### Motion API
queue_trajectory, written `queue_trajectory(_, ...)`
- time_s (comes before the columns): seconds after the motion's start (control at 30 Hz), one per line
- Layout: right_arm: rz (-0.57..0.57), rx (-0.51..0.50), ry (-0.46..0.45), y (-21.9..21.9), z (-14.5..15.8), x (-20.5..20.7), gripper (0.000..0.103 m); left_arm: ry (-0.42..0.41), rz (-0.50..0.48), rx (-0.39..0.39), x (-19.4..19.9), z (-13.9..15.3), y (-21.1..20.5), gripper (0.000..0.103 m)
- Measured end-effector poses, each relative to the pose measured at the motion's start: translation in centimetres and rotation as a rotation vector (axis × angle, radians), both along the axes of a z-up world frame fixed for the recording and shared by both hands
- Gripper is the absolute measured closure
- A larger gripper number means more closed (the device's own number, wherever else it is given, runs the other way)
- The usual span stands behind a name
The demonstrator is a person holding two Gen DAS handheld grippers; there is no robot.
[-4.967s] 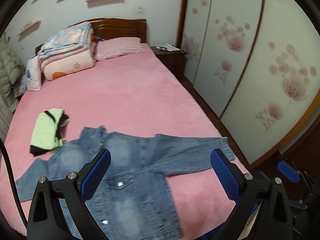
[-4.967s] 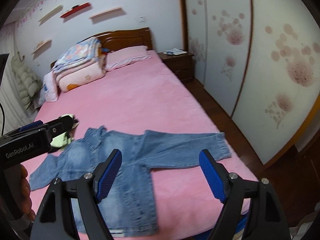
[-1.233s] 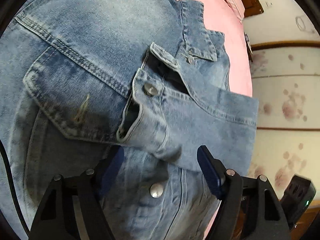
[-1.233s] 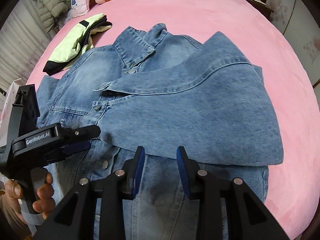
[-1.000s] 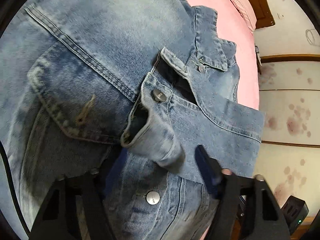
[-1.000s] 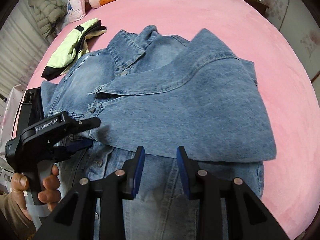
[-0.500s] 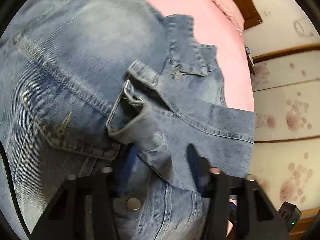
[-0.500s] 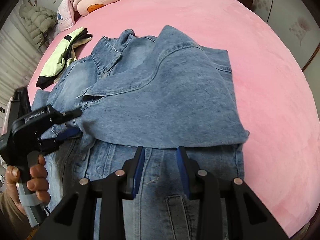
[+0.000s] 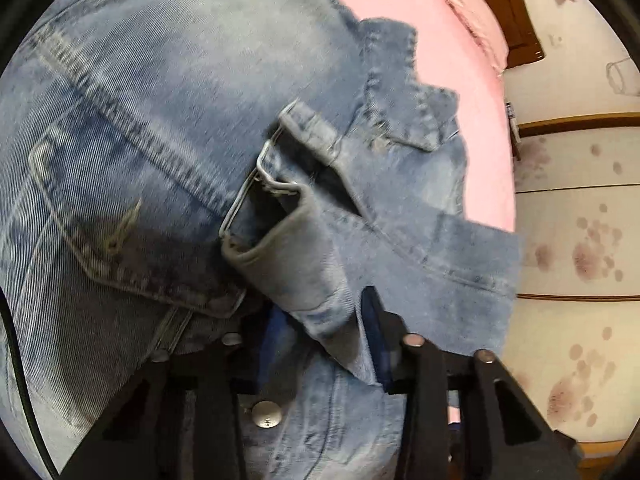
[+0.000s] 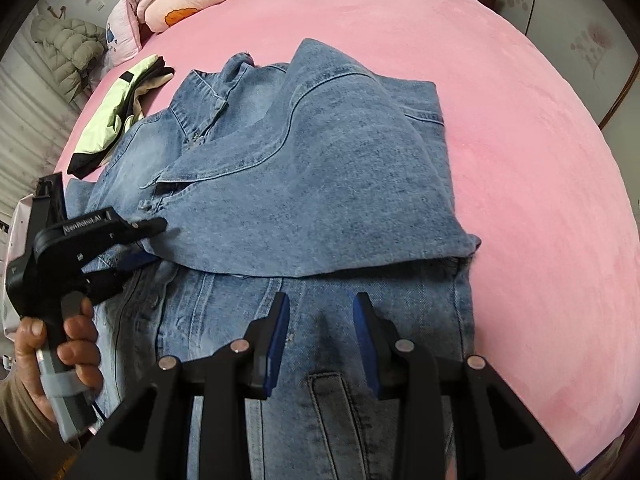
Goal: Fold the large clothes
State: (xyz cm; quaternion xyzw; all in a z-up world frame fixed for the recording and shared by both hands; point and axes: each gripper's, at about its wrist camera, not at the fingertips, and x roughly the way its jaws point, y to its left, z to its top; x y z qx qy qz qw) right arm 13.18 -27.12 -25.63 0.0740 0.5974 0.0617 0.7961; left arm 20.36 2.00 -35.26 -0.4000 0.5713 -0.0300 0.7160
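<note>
A blue denim jacket [image 10: 320, 168] lies front-up on the pink bed [image 10: 540, 160], with one sleeve folded across its chest. In the left wrist view the jacket [image 9: 140, 120] fills the frame. The folded sleeve's cuff [image 9: 288, 264] sits bunched between the blue pads of my left gripper [image 9: 324, 336], whose jaws are closing on it. From the right wrist view, a hand [image 10: 60, 344] holds that left gripper [image 10: 144, 240] at the sleeve's left end. My right gripper [image 10: 320, 320] hovers over the jacket's lower front, its jaws a narrow gap apart with nothing between them.
A folded green-and-black garment [image 10: 116, 120] lies left of the collar. Folded quilts and pillows [image 10: 180, 4] are stacked at the headboard, and a puffer coat [image 10: 68, 52] hangs beyond the bed's left side. Wardrobe doors [image 9: 580, 240] line the right side.
The left jaws have narrowed around the sleeve cuff, which now stands bunched between the pads. The right gripper has drawn back toward the hem, its gap unchanged.
</note>
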Motion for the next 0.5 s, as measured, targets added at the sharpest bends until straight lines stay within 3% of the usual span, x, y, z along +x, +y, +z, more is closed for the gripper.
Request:
queue_trajectory(0.03, -0.002, -0.002, -0.005, -0.1, 0.1, 0.0, 0.07, -0.004, -0.016, 0.019, 0.2, 0.3, 0.0, 0.088)
queue_trajectory(0.2, -0.007, -0.009, -0.013, -0.3, 0.3, -0.1, 0.07, -0.098, -0.152, 0.162, 1.9, 3.9, -1.9, 0.096)
queue_trajectory(0.33, -0.014, -0.019, -0.034, -1.0, 0.8, -0.3, 0.07, -0.392, -0.195, 0.318, 1.4, 12.0, -2.9, 0.096)
queue_trajectory(0.4, -0.015, -0.029, -0.041, -1.3, 1.0, -0.4, 0.07, -0.496, -0.18, 0.38, 0.9, 14.7, -2.2, 0.096)
queue_trajectory(0.43, -0.016, -0.038, -0.041, -1.5, 0.9, -0.5, 0.07, -0.523, -0.172, 0.41, 1.0, 15.3, -1.5, 0.096)
queue_trajectory(0.5, -0.017, -0.056, -0.038, -1.8, 0.6, -0.6, 0.07, -0.49, -0.152, 0.439, 1.3, 14.6, 0.4, 0.096)
